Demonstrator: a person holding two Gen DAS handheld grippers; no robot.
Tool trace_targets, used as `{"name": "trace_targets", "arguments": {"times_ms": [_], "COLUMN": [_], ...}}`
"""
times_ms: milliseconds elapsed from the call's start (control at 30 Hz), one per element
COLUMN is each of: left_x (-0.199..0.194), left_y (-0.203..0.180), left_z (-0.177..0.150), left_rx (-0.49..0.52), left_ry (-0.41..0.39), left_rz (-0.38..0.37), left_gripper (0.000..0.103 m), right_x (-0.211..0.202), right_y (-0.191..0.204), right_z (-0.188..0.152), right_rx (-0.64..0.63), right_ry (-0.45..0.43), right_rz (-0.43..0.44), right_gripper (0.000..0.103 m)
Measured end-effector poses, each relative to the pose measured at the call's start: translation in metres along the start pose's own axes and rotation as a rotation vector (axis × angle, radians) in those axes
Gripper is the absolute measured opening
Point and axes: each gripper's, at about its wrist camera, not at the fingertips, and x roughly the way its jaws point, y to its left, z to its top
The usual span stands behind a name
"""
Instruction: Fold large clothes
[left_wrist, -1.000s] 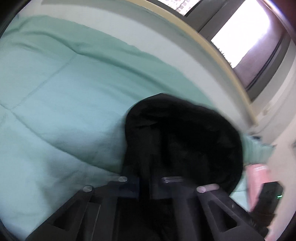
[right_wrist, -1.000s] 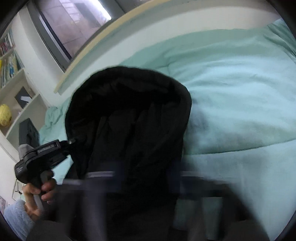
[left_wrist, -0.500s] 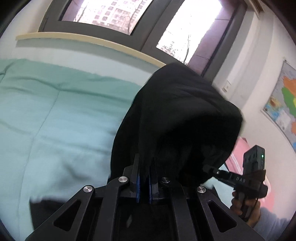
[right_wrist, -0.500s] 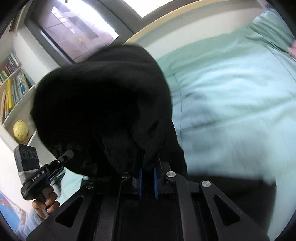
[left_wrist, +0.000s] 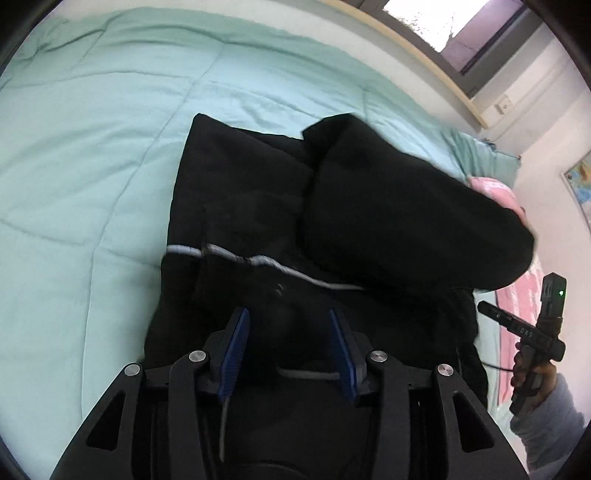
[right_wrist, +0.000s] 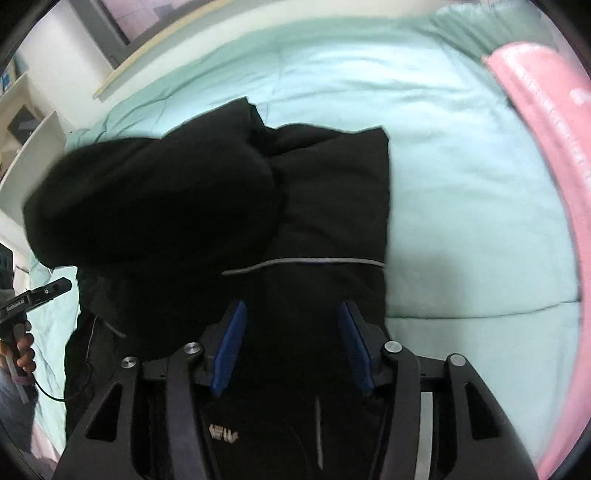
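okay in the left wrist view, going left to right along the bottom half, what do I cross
Green quilt → black garment → pink bedding → the other hand-held gripper, gripped by a hand.

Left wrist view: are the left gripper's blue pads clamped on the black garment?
No. The left gripper stands with its jaws apart, and the black garment lies on the green quilt untouched by either pad.

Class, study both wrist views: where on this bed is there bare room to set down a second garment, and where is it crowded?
Free: the green quilt between the black garment and the wall under the window, and the strip between the garment and the pink bedding. Crowded: the middle, under the garment's bunched fold, with both open grippers above it.
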Motion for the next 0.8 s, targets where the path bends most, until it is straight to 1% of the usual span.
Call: {"name": "trace_targets", "arguments": {"times_ms": [33,67,100,133,167,200,233,267,300,333,367,400,433,467,500,533,567,600,633,667,700,767,800], "left_x": [-0.005,-0.007,-0.005,-0.004,-0.002,-0.003,-0.007,-0.017,-0.026,-0.036,-0.043,-0.044,-0.041,-0.036,-0.031,-0.026,-0.025,-0.026,-0.031,-0.036,-0.039,-0.038,-0.035], "left_y": [-0.01,-0.018,-0.024,-0.028,-0.037,-0.045,-0.051,-0.063,-0.071,-0.082,-0.095,-0.106,-0.114,-0.116,-0.119,-0.121,-0.122,-0.125,-0.13,-0.135,-0.14,-0.146,-0.145], "left_z": [-0.001,0.001,0.006,0.006,0.013,0.016,0.021,0.023,0.019,0.019,0.019,0.021,0.023,0.026,0.029,0.032,0.033,0.033,0.032,0.031,0.032,0.036,0.039], "left_rx": [0.031,0.05,0.048,0.035,0.005,-0.013,-0.019,0.002,0.03,0.082,0.147,0.188,0.204,0.203,0.196,0.182,0.18,0.194,0.243,0.301,0.346,0.444,0.461], "left_ry": [-0.007,-0.007,-0.005,-0.001,0.011,0.01,-0.003,-0.046,-0.07,-0.092,-0.103,-0.091,-0.067,-0.049,-0.036,-0.035,-0.054,-0.075,-0.11,-0.128,-0.134,-0.13,-0.122], "left_rz": [-0.014,-0.038,-0.072,-0.101,-0.146,-0.168,-0.18,-0.198,-0.209,-0.228,-0.255,-0.278,-0.293,-0.294,-0.273,-0.225,-0.193,-0.186,-0.195,-0.208,-0.218,-0.248,-0.253], "left_gripper": [0.049,0.052,0.055,0.056,0.056,0.057,0.058,0.06,0.065,0.069,0.07,0.073,0.074,0.075,0.076,0.076,0.076,0.076,0.076,0.076,0.076,0.076,0.077], "right_x": [-0.008,-0.014,-0.018,-0.02,-0.027,-0.031,-0.037,-0.042,-0.047,-0.048,-0.048,-0.047,-0.039,-0.035,-0.032,-0.032,-0.031,-0.04,-0.043,-0.045,-0.046,-0.051,-0.051], "right_y": [0.006,0.012,0.019,0.024,0.032,0.037,0.045,0.053,0.065,0.077,0.088,0.102,0.114,0.123,0.129,0.132,0.136,0.129,0.133,0.126,0.116,0.12,0.116], "right_z": [0.002,0.004,0.009,0.017,0.017,0.022,0.026,0.029,0.031,0.031,0.03,0.027,0.036,0.035,0.035,0.034,0.029,0.026,0.025,0.025,0.028,0.032,0.035], "right_rx": [-0.029,-0.052,-0.066,-0.059,-0.044,-0.025,-0.025,-0.047,-0.1,-0.172,-0.227,-0.289,-0.342,-0.378,-0.385,-0.388,-0.398,-0.412,-0.444,-0.471,-0.497,-0.562,-0.589], "right_ry": [-0.02,-0.038,-0.055,-0.066,-0.072,-0.086,-0.108,-0.129,-0.147,-0.151,-0.149,-0.144,-0.135,-0.123,-0.117,-0.121,-0.136,-0.159,-0.201,-0.226,-0.242,-0.25,-0.245], "right_rz": [0.005,0.013,0.031,0.065,0.105,0.151,0.168,0.163,0.141,0.111,0.089,0.07,0.056,0.04,0.018,-0.002,-0.017,-0.028,-0.054,-0.074,-0.083,-0.085,-0.083], "right_gripper": [0.063,0.065,0.065,0.065,0.065,0.065,0.065,0.065,0.067,0.072,0.074,0.075,0.075,0.075,0.075,0.075,0.075,0.075,0.075,0.075,0.075,0.077,0.078]}}
